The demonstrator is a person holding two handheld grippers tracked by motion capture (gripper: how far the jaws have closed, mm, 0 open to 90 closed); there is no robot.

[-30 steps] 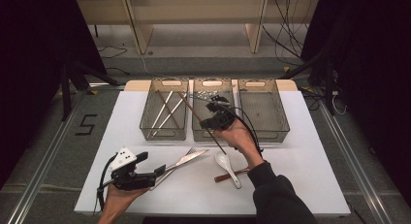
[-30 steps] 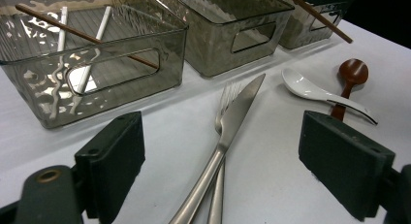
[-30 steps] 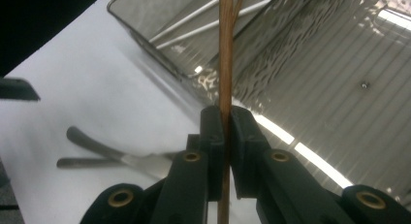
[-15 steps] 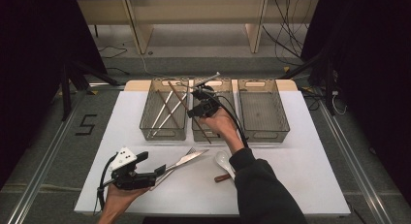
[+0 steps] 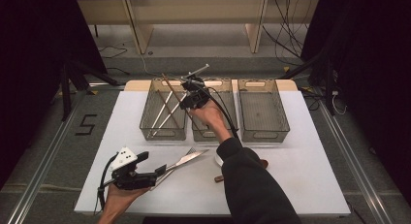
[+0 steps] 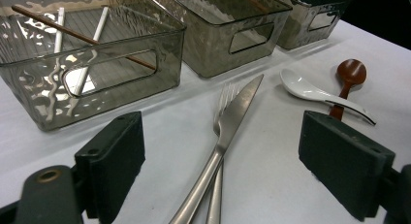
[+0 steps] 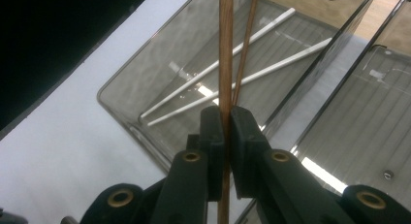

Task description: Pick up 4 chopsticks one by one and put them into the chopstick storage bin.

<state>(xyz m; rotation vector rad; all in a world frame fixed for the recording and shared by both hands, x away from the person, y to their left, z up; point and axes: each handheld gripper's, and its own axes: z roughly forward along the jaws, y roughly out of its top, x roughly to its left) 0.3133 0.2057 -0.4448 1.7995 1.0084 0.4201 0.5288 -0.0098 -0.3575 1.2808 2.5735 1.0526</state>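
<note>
My right gripper is shut on a brown chopstick and holds it over the right side of the left bin. In the high view the chopstick slants up to the left from the jaws. In that bin lie two white chopsticks and another brown chopstick. My left gripper rests open near the table's front left. Its jaws stand on either side of the handles of a steel knife and a fork, without touching them.
A middle bin and a right bin stand beside the left one. A white spoon and a brown spoon lie right of the knife; in the high view my right forearm partly covers them.
My right gripper has carried the brown chopstick left and away from me, from over the middle bin to the left bin. The left gripper has stayed put.
</note>
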